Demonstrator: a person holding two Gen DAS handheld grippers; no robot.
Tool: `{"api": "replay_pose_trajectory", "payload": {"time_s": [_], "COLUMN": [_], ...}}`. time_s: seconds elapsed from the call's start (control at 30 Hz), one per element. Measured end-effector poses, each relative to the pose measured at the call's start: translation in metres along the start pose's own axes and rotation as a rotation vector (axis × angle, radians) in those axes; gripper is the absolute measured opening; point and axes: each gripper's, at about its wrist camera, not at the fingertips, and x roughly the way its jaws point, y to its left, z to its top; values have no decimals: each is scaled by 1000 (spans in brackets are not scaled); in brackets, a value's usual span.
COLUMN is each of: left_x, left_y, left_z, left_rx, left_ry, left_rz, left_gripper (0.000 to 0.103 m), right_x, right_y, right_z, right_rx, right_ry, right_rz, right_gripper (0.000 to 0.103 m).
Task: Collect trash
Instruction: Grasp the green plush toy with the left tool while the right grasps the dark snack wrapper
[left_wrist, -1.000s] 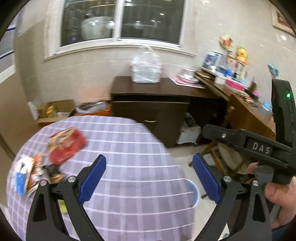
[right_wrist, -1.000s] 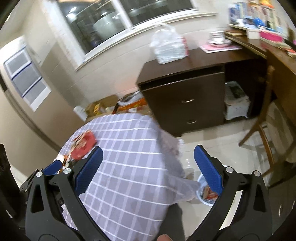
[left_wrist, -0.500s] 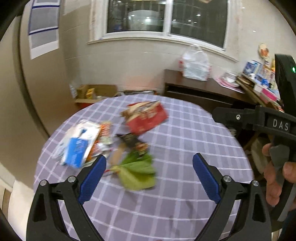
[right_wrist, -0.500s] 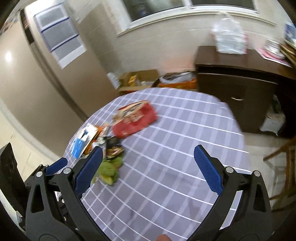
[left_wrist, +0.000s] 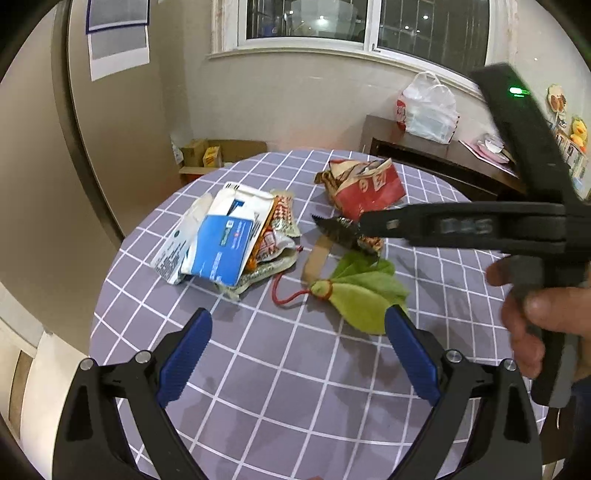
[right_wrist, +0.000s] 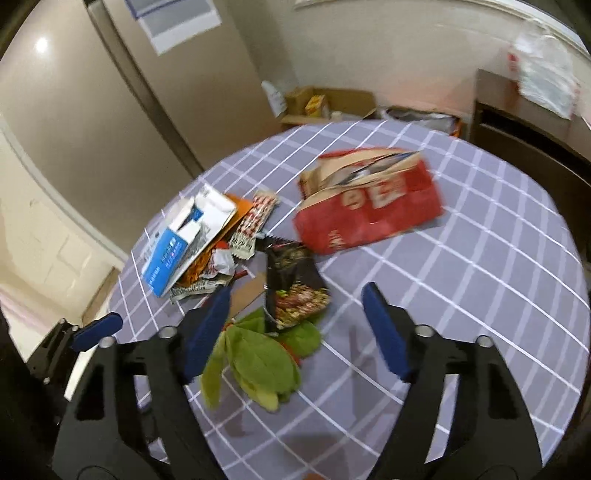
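While my right gripper (right_wrist: 295, 328) hangs over the checked table (right_wrist: 480, 277), its jaws have just been closing yet stand apart, clamping nothing; the dark snack wrapper (right_wrist: 295, 291) lies between them, the green cloth (right_wrist: 258, 362) below. My left gripper (left_wrist: 297, 356) gapes empty, the red bag (left_wrist: 369, 188) far ahead.

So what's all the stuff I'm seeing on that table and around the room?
table: one, round, purple checked cloth
red paper bag: one, torn open, far side of the table
blue and white box: one, flattened, on the left pile of wrappers
dark snack wrapper: one, black, mid-table, overlapping the leaves
green leaves: one bunch with a red string, nearest the fingers
white plastic bag: one, on the dark cabinet
cardboard boxes: brown, on the floor by the wall
left gripper: open, empty
right gripper: has just been closing, nothing gripped
hand: one, on the right gripper's handle
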Motion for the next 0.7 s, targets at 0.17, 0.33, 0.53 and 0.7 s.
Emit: {"api": "replay_pose_trajectory", "payload": {"time_s": [0.17, 0.33, 0.53, 0.7], "left_x": [8, 21, 41, 62], "left_y": [-2, -12, -25, -34], "left_z": [0, 3, 6, 11], "left_rx": [-6, 23, 62, 78], "left_ry": [24, 51, 81, 111], "left_rz": [-16, -34, -27, -28], "left_gripper": [93, 93, 93, 93], "right_x": [29, 25, 4, -9], "right_y": [7, -8, -30, -40], "right_z": [4, 0, -15, -24], "right_rx": [-53, -45, -22, -15], "right_ry": [36, 25, 16, 18], "right_rz": [-34, -19, -46, -71], "right_gripper": [42, 20, 20, 21]}}
